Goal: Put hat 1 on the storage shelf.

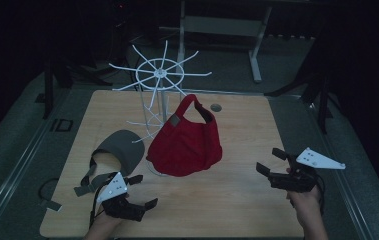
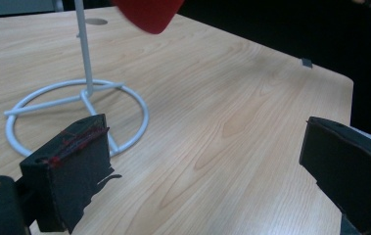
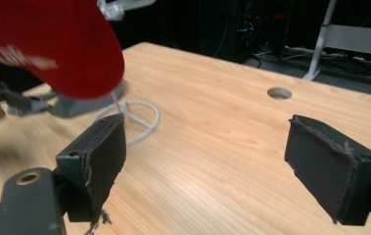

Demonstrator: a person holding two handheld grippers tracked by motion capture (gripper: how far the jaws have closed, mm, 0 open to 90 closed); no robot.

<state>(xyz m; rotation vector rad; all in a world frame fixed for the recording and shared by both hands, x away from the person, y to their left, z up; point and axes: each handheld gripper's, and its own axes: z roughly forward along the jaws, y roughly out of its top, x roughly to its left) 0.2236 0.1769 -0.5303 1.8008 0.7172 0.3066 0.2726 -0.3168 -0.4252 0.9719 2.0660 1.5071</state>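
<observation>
Red cap [image 1: 186,137] hanging on white wire rack [image 1: 159,75], grey cap [image 1: 119,147] flat on table [image 1: 237,200], left gripper [image 1: 139,192] and right gripper [image 1: 269,161] both empty, jaws spread wide.

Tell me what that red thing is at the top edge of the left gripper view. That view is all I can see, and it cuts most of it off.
Observer: It is a red cap, hanging from a white wire rack whose spokes fan out above it.
Operator: Is anything else near that rack?
Observer: A grey cap lies on the table left of the rack's base, its straps trailing toward the left hand-held gripper.
Operator: Where is the other hand?
Observer: The right hand-held gripper is over the table's right side, apart from the red cap, jaws open with nothing between them.
</observation>
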